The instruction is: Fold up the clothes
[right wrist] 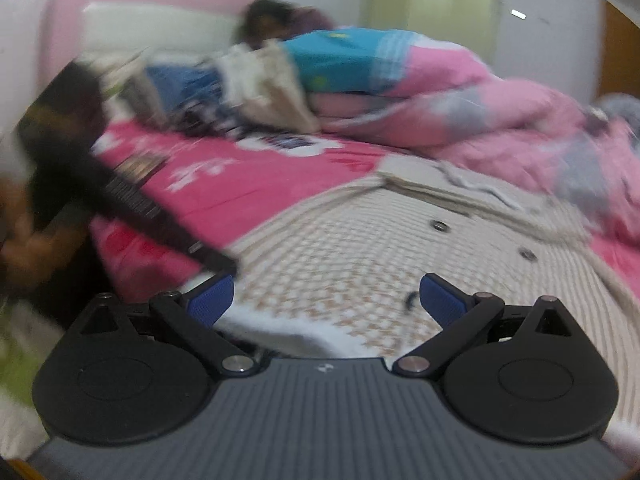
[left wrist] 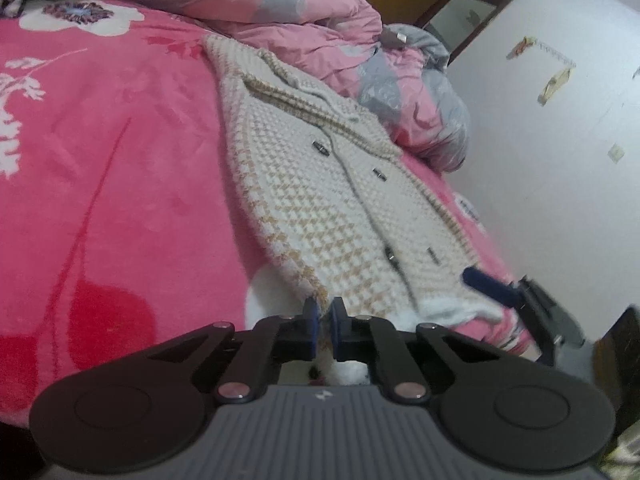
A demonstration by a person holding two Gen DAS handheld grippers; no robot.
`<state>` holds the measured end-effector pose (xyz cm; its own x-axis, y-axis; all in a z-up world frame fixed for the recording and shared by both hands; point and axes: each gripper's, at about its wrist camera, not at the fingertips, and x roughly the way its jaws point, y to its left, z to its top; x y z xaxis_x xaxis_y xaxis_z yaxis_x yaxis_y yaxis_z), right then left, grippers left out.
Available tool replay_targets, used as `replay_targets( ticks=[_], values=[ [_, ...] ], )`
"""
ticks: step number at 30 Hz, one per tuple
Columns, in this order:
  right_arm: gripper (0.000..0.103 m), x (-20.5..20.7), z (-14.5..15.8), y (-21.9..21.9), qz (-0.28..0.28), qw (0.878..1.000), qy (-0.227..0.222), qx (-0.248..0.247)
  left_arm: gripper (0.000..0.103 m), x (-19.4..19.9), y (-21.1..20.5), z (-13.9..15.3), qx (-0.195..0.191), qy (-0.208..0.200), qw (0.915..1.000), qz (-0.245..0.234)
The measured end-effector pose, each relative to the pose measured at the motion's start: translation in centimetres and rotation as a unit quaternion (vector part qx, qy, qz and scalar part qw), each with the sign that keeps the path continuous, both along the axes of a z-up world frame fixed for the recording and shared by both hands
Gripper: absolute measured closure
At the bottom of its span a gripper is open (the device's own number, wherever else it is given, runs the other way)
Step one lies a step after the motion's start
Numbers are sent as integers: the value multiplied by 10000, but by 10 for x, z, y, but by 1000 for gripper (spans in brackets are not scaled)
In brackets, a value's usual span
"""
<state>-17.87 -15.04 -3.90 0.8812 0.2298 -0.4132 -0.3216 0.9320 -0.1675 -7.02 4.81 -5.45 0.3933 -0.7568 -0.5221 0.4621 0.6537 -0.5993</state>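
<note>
Houndstooth cardigan (left wrist: 320, 200) lies unfolded ahead — left hand-held gripper (left wrist: 323, 322) pinches its hem, right hand-held gripper (right wrist: 326, 300) spread apart.

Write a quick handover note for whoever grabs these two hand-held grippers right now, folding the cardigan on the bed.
Left hand-held gripper: nearly closed at the hem of the knit cardigan; whether it pinches fabric cannot be told.
Right hand-held gripper: open, over the cardigan's hem, holding nothing.
Cardigan: spread flat, buttoned, on the pink bedspread, beside the bunched quilt.
Done: garment laid out.
Left: every fold; none is visible yet.
</note>
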Motion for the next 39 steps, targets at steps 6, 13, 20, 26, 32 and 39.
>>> replay_targets(
  ticks=[6,13,20,26,32,39],
  values=[
    [5,6,-8,33,671,9958,-22,-619,97,6,2,1,-292,238,9993,40],
    [30,18,-24,67,1048,9856,80,-1328,97,11,4,3,-557,366,9978,56],
    [81,25,-26,67,679,9854,98,-1557,93,16,4,0,-681,503,9964,24],
    [97,31,-22,58,426,9897,116,-1360,52,26,2,-4,-718,777,9944,75],
    [98,30,-23,58,388,9902,36,-1339,51,53,-6,-22,-1210,1538,9806,95],
    [98,30,-19,56,388,9912,-40,-1263,54,70,-35,-31,-1075,1739,9789,-54]
  ],
)
